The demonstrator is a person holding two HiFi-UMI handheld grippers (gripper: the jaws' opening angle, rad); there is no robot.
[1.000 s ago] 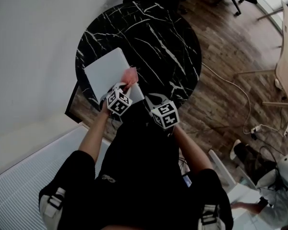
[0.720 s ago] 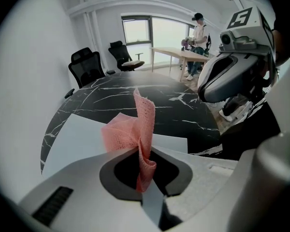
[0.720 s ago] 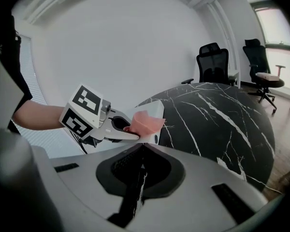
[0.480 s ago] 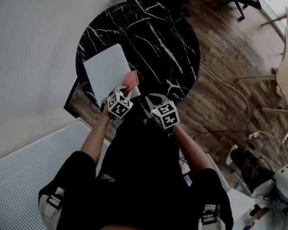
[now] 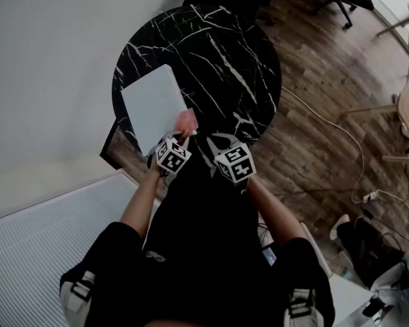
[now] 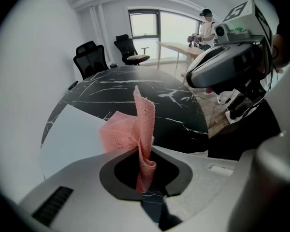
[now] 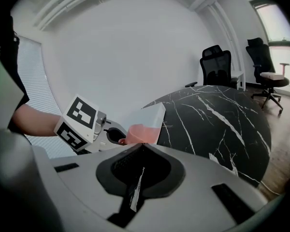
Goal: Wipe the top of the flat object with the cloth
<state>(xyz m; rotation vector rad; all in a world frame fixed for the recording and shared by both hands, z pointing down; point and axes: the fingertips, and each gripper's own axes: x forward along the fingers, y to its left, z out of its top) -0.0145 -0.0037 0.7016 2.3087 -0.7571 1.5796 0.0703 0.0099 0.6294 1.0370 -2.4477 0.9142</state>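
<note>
My left gripper clamped on upright pink mesh cloth, flat white rectangular panel lying lengthwise near-to-far, my right gripper closed, empty

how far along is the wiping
Done: the left gripper is shut on the pink cloth. In hand: the cloth sits at the near right corner of the flat white object. Left: wiping across its top; the right gripper is shut, empty.

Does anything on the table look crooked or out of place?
The white flat object lies askew at the round table's left rim, one corner seemingly overhanging. The pink cloth stands bunched upright in the left tool.
</note>
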